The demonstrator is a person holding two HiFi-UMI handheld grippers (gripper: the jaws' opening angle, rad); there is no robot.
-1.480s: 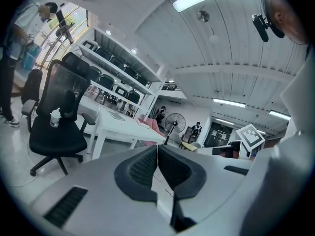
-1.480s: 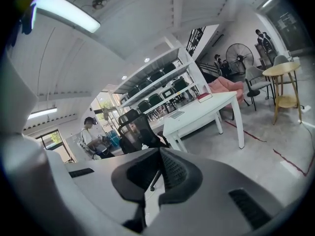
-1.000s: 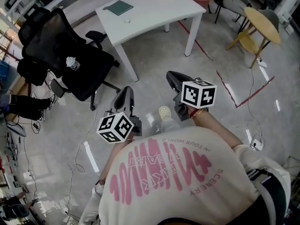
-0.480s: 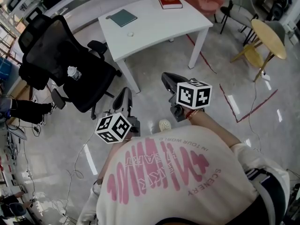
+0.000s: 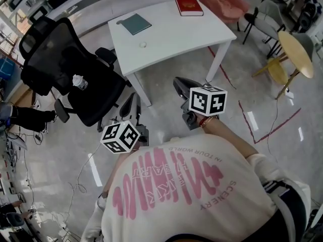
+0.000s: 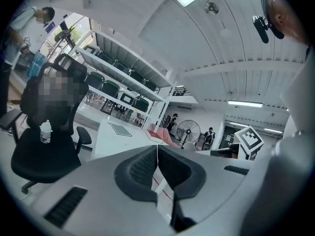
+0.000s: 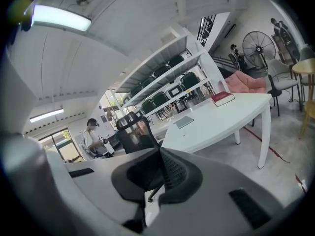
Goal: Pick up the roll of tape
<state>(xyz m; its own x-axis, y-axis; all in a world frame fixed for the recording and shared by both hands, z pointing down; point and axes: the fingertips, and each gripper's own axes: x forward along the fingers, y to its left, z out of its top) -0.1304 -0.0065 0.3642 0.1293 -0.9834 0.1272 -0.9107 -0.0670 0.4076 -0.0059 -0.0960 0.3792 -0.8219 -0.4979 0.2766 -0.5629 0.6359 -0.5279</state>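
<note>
- Head view shows a small pale ring, which I take to be the roll of tape (image 5: pixel 143 45). It lies flat on the white counter (image 5: pixel 202 32), in its left half and about midway between the far and near edges. It is too small to make out more.
- The step in hand looks like the reach. To do it well, spread one pair of tongs before it arrives and bring it over the near edge. Set it down with one pad outside the ring and the other in its hole, or one pad on each side.
- A low, light ring will likely skate on a smooth top, so close squarely and gently, then lift straight up.
- Both pairs of tongs hang over the floor, short of the counter's near edge and well apart from the roll.
- The left tongs (image 5: pixel 133 101) are off the near left corner, and the right tongs (image 5: pixel 178 83) are off the middle of the near edge.
- The roll lies ahead of both, closer to the left pair's line.
- In the left gripper view the left tongs' pads are pressed together with nothing between them. The right gripper view shows the right tongs the same, closed and empty.
- A teal notebook (image 5: pixel 134 23) lies just beyond the roll by the far left corner, near enough to keep the pads away from it.
- A red book (image 5: pixel 189 5) lies at the far edge toward the right, well apart.
- A black office chair (image 5: pixel 60 49) stands off the counter's left edge and could crowd a left-side approach.
</note>
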